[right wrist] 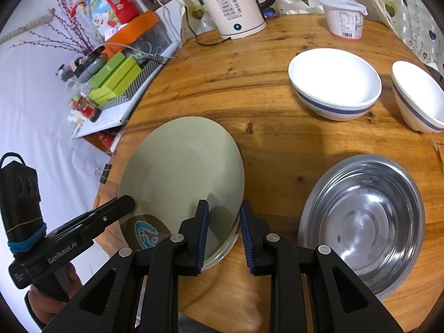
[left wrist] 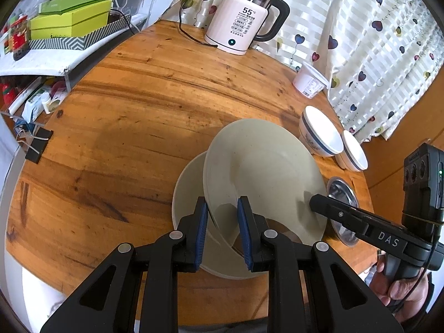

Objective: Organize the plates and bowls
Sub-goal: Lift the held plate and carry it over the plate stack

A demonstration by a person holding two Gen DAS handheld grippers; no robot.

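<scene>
A pale green plate (left wrist: 263,166) is tilted, its near rim between the fingers of my left gripper (left wrist: 222,230), which is shut on it. It hangs over a second pale plate (left wrist: 188,194) lying on the round wooden table (left wrist: 125,116). In the right wrist view the tilted plate (right wrist: 183,166) has its right rim between the fingers of my right gripper (right wrist: 223,236), which is shut on it. Two white bowls with blue bands (right wrist: 333,83) (right wrist: 419,97) and a steel bowl (right wrist: 363,219) sit to the right.
A white electric kettle (left wrist: 238,25) with its cord stands at the table's far edge. A white plastic tub (left wrist: 309,80) stands near the curtain. A shelf with green boxes (left wrist: 69,22) is at the left. A binder clip (left wrist: 38,144) sits on the table's left edge.
</scene>
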